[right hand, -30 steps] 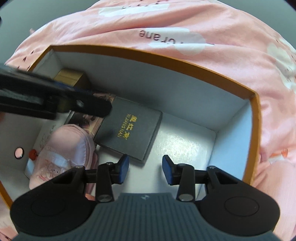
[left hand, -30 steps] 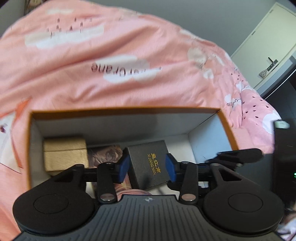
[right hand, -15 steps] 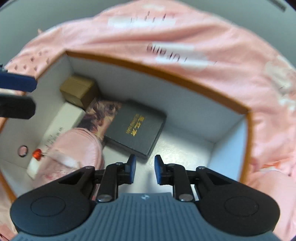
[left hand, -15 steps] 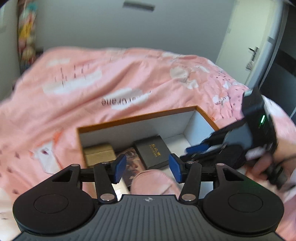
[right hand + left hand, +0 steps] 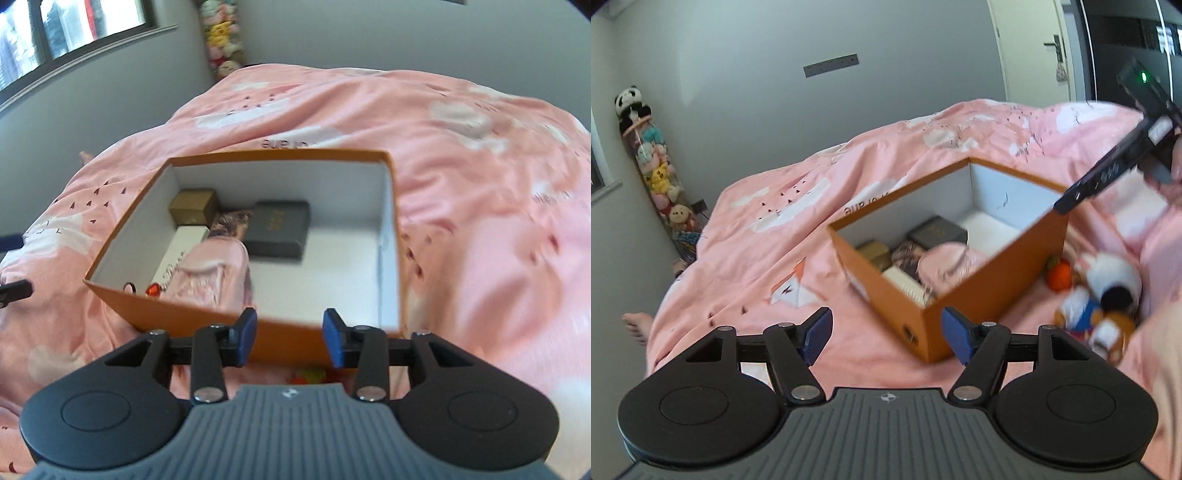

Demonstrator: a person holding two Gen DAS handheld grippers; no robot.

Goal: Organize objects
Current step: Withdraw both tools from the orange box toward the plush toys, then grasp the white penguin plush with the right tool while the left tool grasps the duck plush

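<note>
An orange cardboard box (image 5: 990, 291) (image 5: 177, 314) sits on a pink bed cover. Inside lie a black box (image 5: 279, 227) (image 5: 936, 233), a gold box (image 5: 194, 206) (image 5: 873, 250), a white box (image 5: 177, 251), a pink pouch (image 5: 218, 269) (image 5: 945, 264) and a picture card (image 5: 231, 223). My left gripper (image 5: 886, 338) is open and empty, held back from the box's near corner. My right gripper (image 5: 289, 338) is open and empty, above the box's near wall. The right gripper's body also shows in the left wrist view (image 5: 1123, 147).
A plush doll (image 5: 1100, 299) and a small orange toy (image 5: 1059, 275) lie on the cover to the right of the box. A tall tube of plush toys (image 5: 653, 162) stands by the grey wall. A door is at the far right. A bare foot (image 5: 635, 325) shows at left.
My left gripper let go of the black box inside the orange box, opened and pulled well back. My right gripper rose out of the box, narrowed, then opened wide.
</note>
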